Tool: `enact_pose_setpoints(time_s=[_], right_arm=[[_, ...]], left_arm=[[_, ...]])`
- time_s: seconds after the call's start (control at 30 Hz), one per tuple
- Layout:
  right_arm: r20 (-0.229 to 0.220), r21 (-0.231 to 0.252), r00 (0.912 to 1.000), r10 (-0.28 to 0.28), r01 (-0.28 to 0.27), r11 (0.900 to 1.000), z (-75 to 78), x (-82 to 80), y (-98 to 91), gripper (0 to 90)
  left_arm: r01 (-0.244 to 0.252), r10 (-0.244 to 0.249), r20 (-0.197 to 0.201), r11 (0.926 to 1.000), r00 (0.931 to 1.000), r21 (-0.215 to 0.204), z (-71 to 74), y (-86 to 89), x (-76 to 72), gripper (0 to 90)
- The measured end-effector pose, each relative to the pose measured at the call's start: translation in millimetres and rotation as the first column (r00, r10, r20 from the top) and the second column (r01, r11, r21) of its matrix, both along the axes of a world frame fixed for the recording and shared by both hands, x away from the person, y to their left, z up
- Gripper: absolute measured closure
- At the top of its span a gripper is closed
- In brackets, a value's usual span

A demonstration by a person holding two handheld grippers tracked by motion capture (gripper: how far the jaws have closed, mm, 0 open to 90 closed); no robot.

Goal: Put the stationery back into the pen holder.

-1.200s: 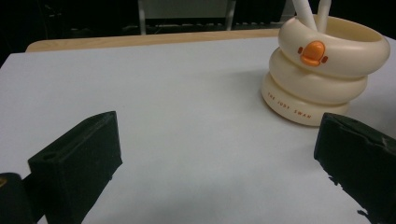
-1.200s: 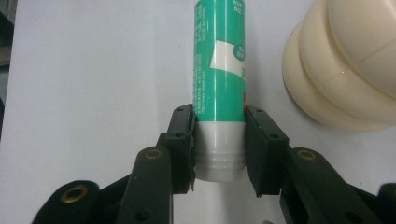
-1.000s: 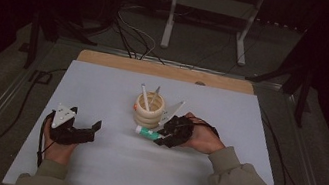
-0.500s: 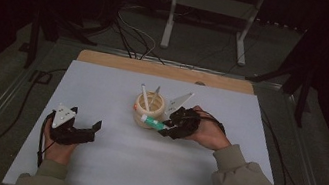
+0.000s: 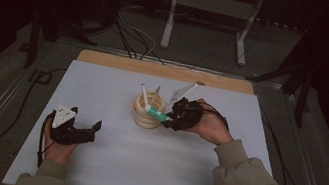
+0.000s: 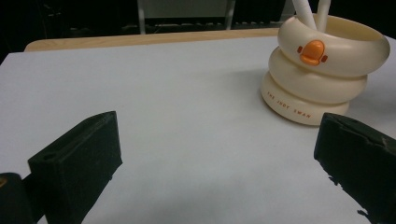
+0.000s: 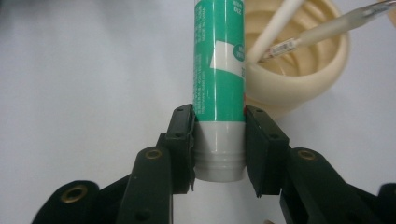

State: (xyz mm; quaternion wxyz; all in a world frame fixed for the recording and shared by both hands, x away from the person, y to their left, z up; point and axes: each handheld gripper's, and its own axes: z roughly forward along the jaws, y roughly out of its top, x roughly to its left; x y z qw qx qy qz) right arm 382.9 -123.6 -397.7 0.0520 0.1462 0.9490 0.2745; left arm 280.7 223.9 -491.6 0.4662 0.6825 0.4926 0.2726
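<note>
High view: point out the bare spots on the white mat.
Free: the mat between the left gripper and the sleeve, and the far left corner. Crowded: the middle, where the right gripper holds a green tube beside the cup.

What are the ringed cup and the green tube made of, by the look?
Cup: probably moulded plastic or resin, cream, smooth satin sheen, soft highlights on its stacked rings, an orange beak-like knob on the front. Could be glazed ceramic; the look leaves it open. Tube: likely hard plastic, glossy green printed body with a grey ribbed cap, rigid between the right gripper's jaws.
</note>
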Motion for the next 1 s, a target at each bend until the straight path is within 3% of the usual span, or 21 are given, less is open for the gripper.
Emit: enact_pose_setpoints(time_s=[0.17,0.53,1.0], right_arm=[[0.01,-0.007,0.9991,-0.042,0.042,0.9991,6.1,6.4,1.3,65.9],[0.029,-0.029,0.9965,-0.079,0.079,0.9964,14.6,17.3,8.6,65.9],[0.022,-0.057,0.9898,-0.141,0.142,0.9882,16.8,32.7,14.1,65.7]], left_arm=[[0.0,0.0,0.0,1.0,1.0,0.0,-0.1,-0.1,0.1,1.4],[0.0,0.0,-0.001,1.0,1.0,-0.001,-0.1,0.2,0.2,1.4],[-0.001,0.001,-0.002,1.0,1.0,-0.001,-0.3,0.4,0.3,1.4]])
